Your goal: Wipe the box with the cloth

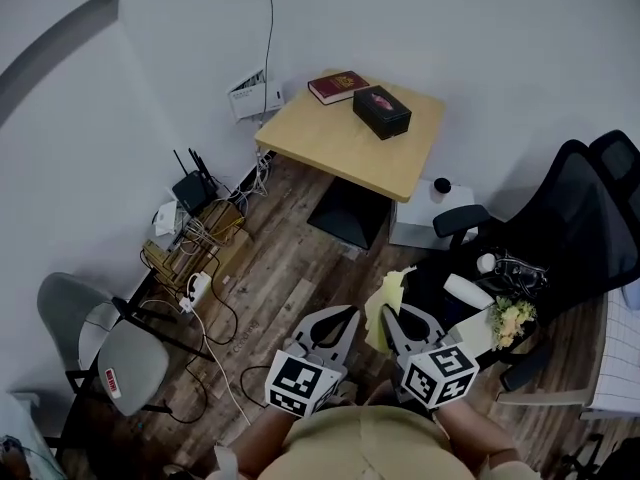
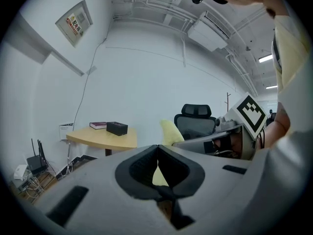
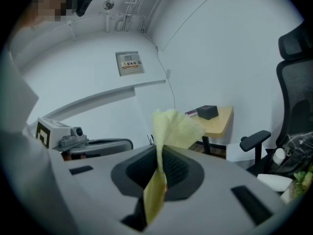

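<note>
The right gripper (image 3: 159, 148) is clamped on one yellow cloth (image 3: 173, 126), the fold pinched between its pads and the loose upper part fanning out above the jaws. Just beside it, the left gripper (image 2: 157, 147) is closed, tips meeting, with nothing caught between them. Both are held low in front of a person standing on a wood floor.

From the head view, the two grippers, right (image 1: 398, 315) and left (image 1: 340, 320), point toward a wooden table (image 1: 330, 143) set against the far wall, well apart from them. On it sits the box (image 1: 381, 111), black and oblong, with a dark red book (image 1: 338, 86) just beside it nearer the wall. The cloth has not yet reached the box.

By the look of it, this is the approach: cloth in hand, wiping not begun. The next move calls for closing on the table, bringing the free part of the cloth down flat on the box's top and drawing it across. The empty left gripper may need to steady the box, which looks light enough to slide.

Counted: two grippers, one cloth, one box, one book, one table, and two chairs, a black office chair (image 1: 575, 218) at right and a grey chair (image 1: 110, 353) at left.
</note>
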Action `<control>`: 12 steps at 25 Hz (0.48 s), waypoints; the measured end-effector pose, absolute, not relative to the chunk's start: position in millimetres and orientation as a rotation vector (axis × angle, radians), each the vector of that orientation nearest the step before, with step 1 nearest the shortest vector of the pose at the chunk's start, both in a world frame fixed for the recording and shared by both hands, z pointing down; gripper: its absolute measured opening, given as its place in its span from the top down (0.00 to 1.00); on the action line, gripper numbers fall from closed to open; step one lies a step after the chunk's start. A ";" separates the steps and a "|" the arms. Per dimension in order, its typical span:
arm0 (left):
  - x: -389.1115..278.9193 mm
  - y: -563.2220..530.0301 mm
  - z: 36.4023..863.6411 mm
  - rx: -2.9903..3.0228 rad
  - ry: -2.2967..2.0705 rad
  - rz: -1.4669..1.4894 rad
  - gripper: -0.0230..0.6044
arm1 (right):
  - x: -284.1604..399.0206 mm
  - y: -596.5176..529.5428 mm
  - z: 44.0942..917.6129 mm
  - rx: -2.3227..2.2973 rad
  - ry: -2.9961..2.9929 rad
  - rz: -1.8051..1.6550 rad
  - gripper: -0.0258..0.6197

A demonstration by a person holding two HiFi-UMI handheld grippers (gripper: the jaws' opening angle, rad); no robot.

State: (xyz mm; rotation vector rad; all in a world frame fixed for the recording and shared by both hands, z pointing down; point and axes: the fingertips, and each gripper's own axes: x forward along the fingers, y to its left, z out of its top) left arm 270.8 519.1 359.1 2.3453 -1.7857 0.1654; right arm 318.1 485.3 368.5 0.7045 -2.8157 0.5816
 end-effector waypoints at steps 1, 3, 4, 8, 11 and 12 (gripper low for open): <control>264.5 518.4 361.7 2.334 -1.794 0.171 0.93 | 312.3 484.1 368.7 0.696 -2.817 0.587 0.90; 253.7 517.1 366.2 2.304 -1.811 0.169 0.93 | 302.8 481.2 370.9 0.675 -2.814 0.610 0.90; 249.4 517.1 369.0 2.289 -1.818 0.165 0.93 | 298.9 479.9 372.8 0.664 -2.809 0.618 0.90; 231.3 508.0 375.0 2.230 -1.852 0.160 0.93 | 282.9 467.0 378.3 0.630 -2.797 0.597 0.90; 217.8 495.1 376.8 2.204 -1.871 0.158 0.93 | 270.7 452.0 383.0 0.613 -2.791 0.581 0.90; 212.4 489.5 378.1 2.199 -1.878 0.162 0.93 | 265.6 445.8 385.8 0.607 -2.785 0.583 0.90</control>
